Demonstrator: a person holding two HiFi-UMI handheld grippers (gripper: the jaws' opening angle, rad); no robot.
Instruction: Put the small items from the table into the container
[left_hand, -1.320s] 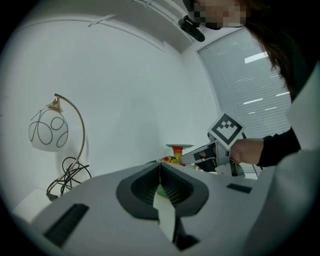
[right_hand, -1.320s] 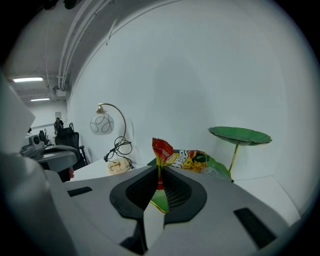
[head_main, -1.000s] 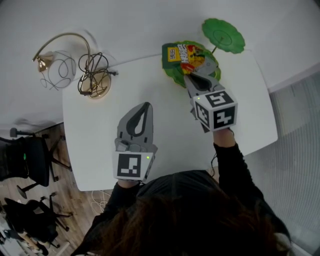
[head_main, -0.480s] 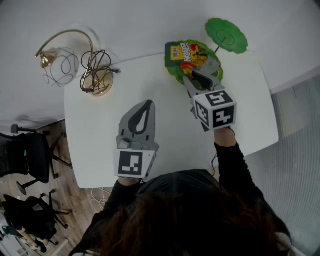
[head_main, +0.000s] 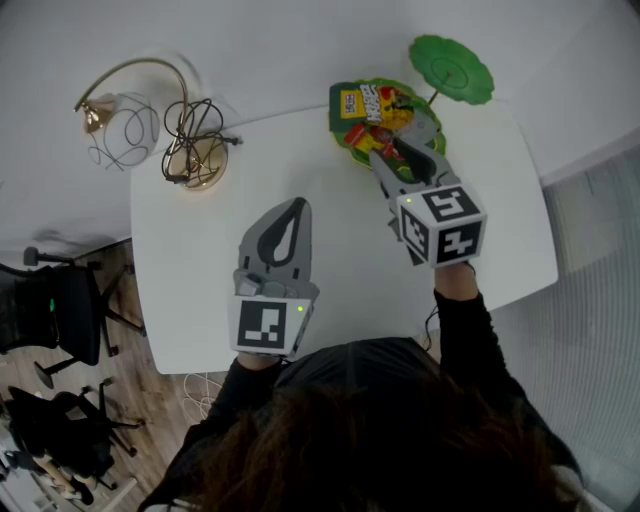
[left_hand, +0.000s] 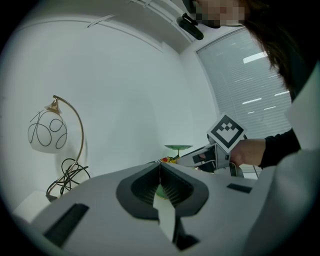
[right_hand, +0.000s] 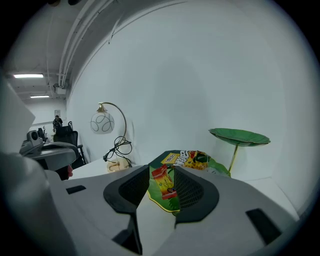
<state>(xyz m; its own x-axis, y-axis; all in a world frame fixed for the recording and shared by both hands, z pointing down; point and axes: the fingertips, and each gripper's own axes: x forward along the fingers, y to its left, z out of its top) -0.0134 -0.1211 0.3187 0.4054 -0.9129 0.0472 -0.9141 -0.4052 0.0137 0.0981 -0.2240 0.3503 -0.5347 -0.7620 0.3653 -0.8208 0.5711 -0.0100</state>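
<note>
While a second ago the right hand-held gripper (head_main: 392, 152) was pinched shut over the green leaf-shaped dish (head_main: 345, 142), its jaws are now opening, and a small red-and-yellow packet (head_main: 361, 136) lies in the dish at their tips, beside the larger snack packets (head_main: 372, 104) already there. The right gripper view shows what the head view half covers: the packet (right_hand: 163, 181) rests flat on the dish (right_hand: 156, 195) between the two pads, neither pad pressing on it. Only the left gripper view shows the right hand (left_hand: 247, 151) from the side, behind its marker cube. The right arm reaches forward with its hand-held gripper tipped slightly down toward the dish. The left hand-held gripper (head_main: 294, 205) is held level over the white counter (head_main: 200, 260), jaws together with nothing between them.
</note>
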